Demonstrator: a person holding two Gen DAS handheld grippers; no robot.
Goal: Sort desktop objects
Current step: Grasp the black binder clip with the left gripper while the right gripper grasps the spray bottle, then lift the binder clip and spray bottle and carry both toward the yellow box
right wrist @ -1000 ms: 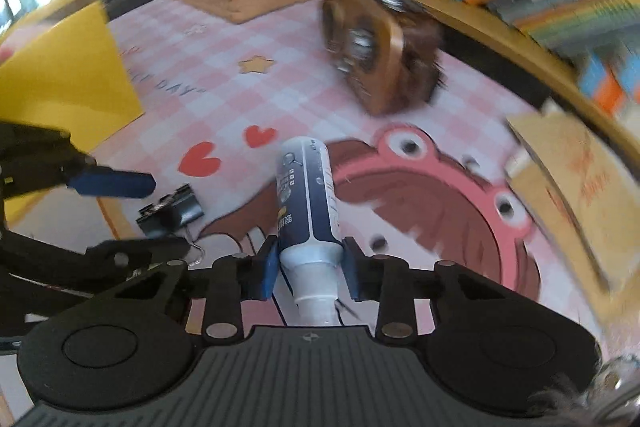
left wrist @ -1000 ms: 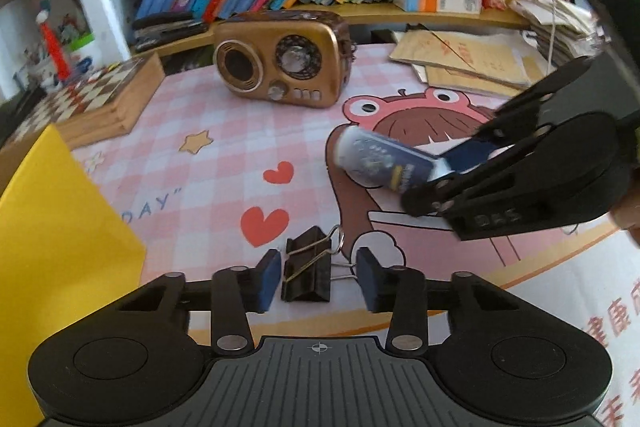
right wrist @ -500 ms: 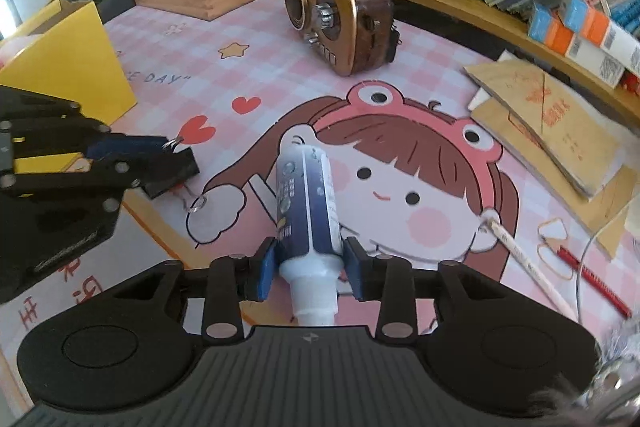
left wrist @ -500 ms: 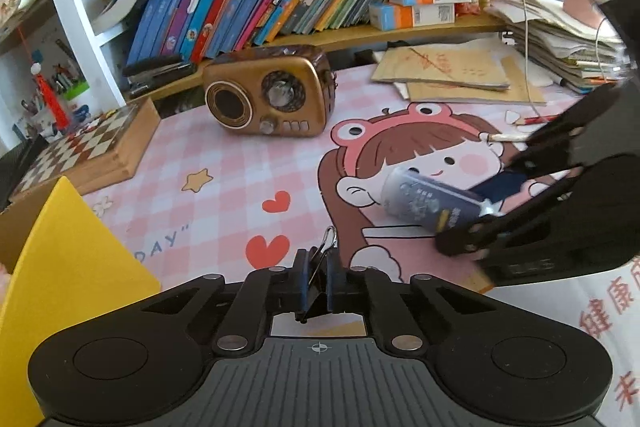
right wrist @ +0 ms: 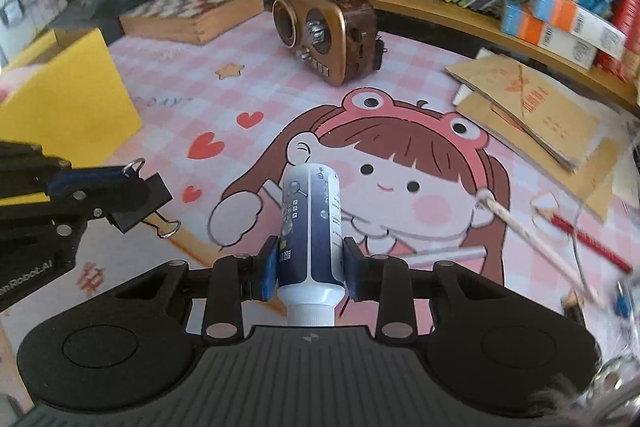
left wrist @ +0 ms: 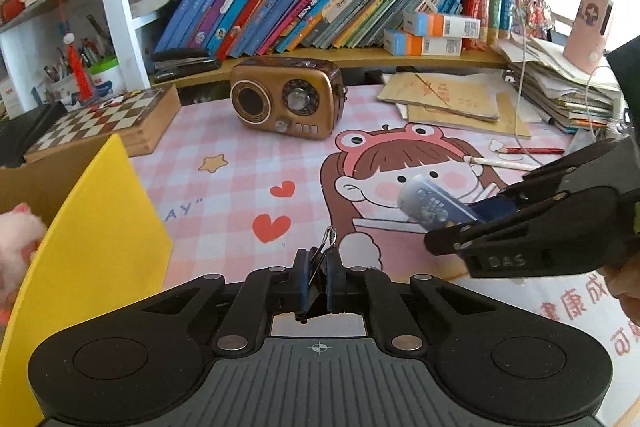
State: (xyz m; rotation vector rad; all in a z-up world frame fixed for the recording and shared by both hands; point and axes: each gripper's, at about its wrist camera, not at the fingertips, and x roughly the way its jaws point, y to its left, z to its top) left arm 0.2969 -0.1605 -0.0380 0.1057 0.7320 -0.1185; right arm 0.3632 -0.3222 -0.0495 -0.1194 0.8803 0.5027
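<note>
My left gripper [left wrist: 317,277] is shut on a black binder clip [left wrist: 318,269], held above the pink cartoon mat with one wire handle sticking forward. From the right wrist view the same binder clip [right wrist: 138,201] hangs at the left in the left gripper [right wrist: 108,189]. A blue and white tube [right wrist: 310,231], cap toward the camera, is clamped in my right gripper [right wrist: 309,267], lifted off the mat. In the left wrist view the tube [left wrist: 434,209] and right gripper [left wrist: 476,227] sit at the right.
A yellow box [left wrist: 92,227] stands at the left, beside a wooden chessboard box [left wrist: 100,123]. A brown radio [left wrist: 286,103] sits at the back of the mat. Brown notebooks [right wrist: 532,107], a red pencil [right wrist: 588,239] and a white stick [right wrist: 520,227] lie to the right. Books fill the shelf behind.
My left gripper closed on the binder clip and lifted it off the mat. The right gripper carried the tube up and to the right.
</note>
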